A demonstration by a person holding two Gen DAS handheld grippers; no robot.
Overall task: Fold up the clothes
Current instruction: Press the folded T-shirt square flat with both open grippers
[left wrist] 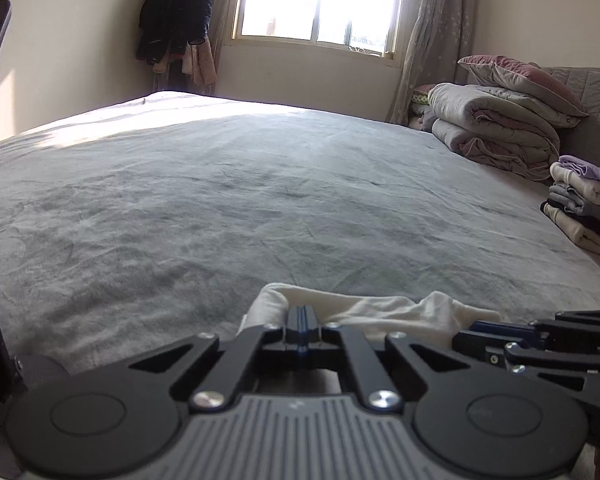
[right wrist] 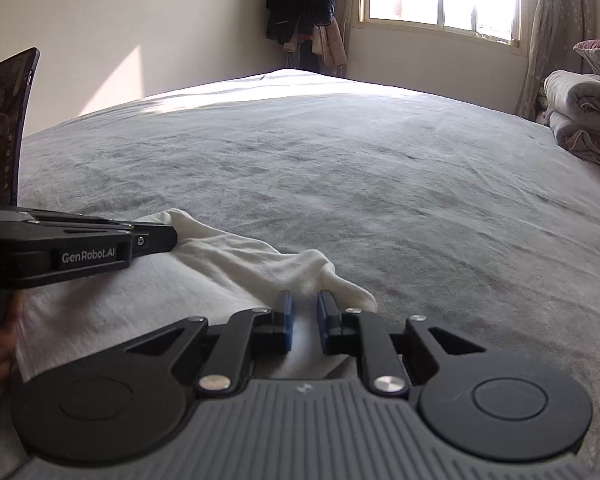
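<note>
Left tongs (left wrist: pixel 304 318) clamped together on the top fold of the white garment (left wrist: pixel 380 314). Right tongs (right wrist: pixel 305 312) slightly apart, cloth between the pads, grip unclear. Garment lies bunched right at both tips on the grey bed (left wrist: pixel 220 200). Folded clothes stack (left wrist: pixel 588 208) far right.

My left tongs (left wrist: pixel 304 314) are matt black plastic with bright metal screws and blue rubbery pads; my right tongs (right wrist: pixel 305 308) look the same. The white garment (right wrist: pixel 228 264) between them is soft, slightly fuzzy cotton-like cloth. The bed (left wrist: pixel 220 200) beneath it wears a grey, plush, finely creased blanket.
</note>
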